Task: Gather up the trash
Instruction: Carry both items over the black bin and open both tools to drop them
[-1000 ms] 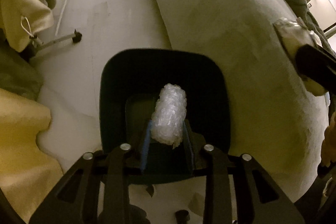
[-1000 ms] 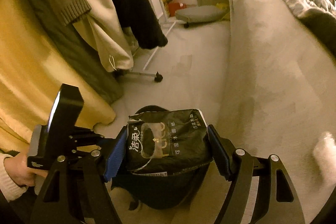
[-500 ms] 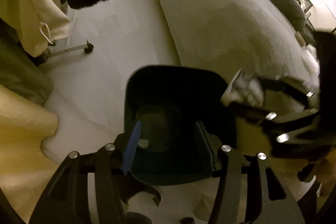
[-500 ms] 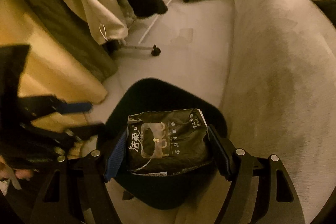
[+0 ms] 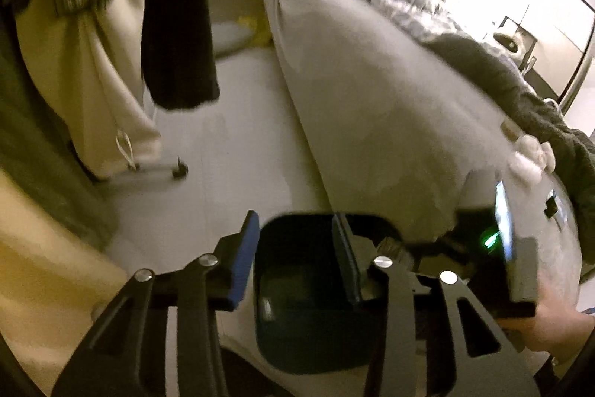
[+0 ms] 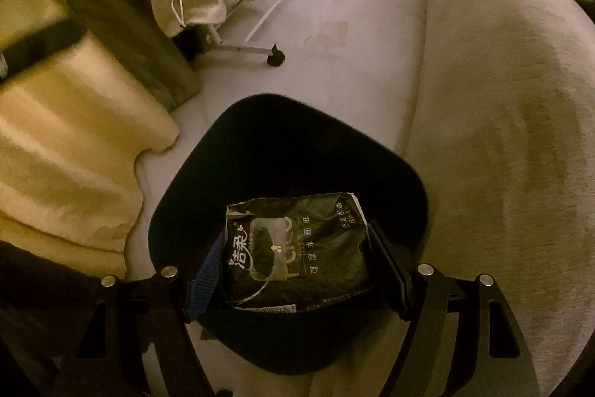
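Right tool (image 6: 297,270) grips a dark tissue packet (image 6: 297,248) between its pads, directly above the mouth of the dark bin (image 6: 372,151) on the floor beside the bed (image 6: 502,99). Left tool (image 5: 297,259) holds nothing; its jaws are closing on empty air over the same bin (image 5: 297,341). The step in hand appears to be the drop: best done by keeping the packet centred over the opening, clear of the rim, and spreading the pads fully so the soft wrapper does not cling to one pad. On the bed lie small pale scraps (image 5: 528,159), blurred, possibly further trash. Count: two tools, one packet, one bin, one bed.
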`<state>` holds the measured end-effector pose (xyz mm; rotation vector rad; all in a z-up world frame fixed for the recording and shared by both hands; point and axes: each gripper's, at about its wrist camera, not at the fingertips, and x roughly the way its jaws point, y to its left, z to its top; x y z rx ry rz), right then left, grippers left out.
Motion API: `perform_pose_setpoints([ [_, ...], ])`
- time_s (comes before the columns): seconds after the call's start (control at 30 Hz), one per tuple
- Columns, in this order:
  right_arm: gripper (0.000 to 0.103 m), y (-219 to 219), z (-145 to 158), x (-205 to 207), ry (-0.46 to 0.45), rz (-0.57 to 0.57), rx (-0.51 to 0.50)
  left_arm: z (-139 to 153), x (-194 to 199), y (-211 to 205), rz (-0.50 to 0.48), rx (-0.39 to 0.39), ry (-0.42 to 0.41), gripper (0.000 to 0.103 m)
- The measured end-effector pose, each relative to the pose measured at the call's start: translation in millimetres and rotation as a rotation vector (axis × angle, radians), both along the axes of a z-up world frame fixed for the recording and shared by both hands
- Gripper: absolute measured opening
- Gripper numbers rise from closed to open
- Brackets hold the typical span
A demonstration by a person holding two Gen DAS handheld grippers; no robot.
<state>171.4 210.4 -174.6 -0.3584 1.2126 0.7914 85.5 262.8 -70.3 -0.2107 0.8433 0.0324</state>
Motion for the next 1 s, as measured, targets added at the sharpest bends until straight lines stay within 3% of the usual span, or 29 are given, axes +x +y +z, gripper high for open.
perform_pose_setpoints([
  [0.33, 0.075, 8, -15, -12, 0.013, 0.043, -0.048, 46, -9, -4, -0.009, 0.034, -0.22, 0.037],
  [0.5, 0.093, 8, -14, -21, 0.039, 0.086, -0.021, 63, -8, -8, -0.004, 0.022, -0.281, 0.037],
  [0.73, 0.094, -2, 13, -27, -0.025, 0.094, 0.034, 81, -5, -23, -0.025, -0.007, -0.347, 0.039],
  [1.0, 0.094, -34, 66, -32, -0.163, 0.095, 0.161, 88, 9, -50, -0.047, -0.02, -0.358, 0.051],
])
